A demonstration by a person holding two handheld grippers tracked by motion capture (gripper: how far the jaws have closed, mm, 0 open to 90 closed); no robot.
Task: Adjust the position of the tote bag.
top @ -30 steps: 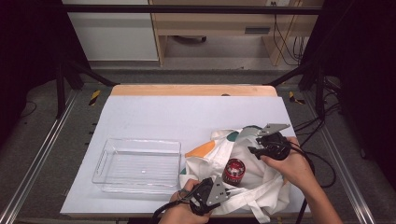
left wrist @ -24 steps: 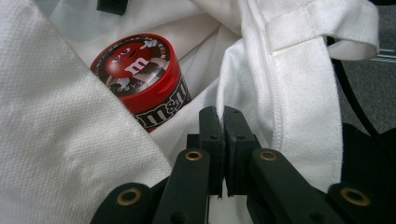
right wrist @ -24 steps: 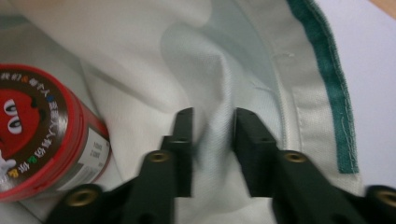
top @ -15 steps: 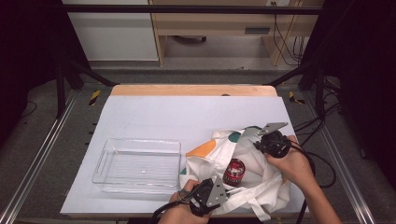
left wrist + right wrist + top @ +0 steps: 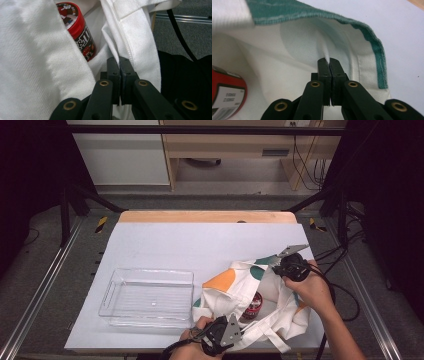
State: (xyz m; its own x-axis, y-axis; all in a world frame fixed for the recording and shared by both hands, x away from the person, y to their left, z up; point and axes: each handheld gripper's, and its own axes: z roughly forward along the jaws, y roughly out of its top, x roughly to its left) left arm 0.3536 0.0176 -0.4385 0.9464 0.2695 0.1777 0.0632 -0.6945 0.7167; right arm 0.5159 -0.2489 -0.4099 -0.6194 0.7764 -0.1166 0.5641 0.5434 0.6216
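White canvas, printed with orange and green patches, is what I have in both grips: a tote bag [image 5: 250,295] lying on the near right part of the pale table [image 5: 200,245], its mouth pulled open between my two hands. My left gripper [image 5: 119,60] sits at the near edge of the table, jaws pressed together on a fold of the bag's white cloth right beside a stitched hem, with a strap running up past them. My right gripper [image 5: 329,61] is at the far right side of the bag; its jaws have just been closing and now pinch a tuck of the lining just inside the green-edged rim (the cloth puckers into a small ridge where the pads meet). Between the two grips, down inside the bag, stands a red candy tub [image 5: 80,32] with a red lid and a printed label; from the left gripper view it leans against the white cloth, partly covered by the near flap, and from the right gripper view its side shows at the lower left. From above, the tub sits in the opening, nearer my left gripper than my right. To the left of the bag, apart from it, rests a clear plastic tray [image 5: 147,297].
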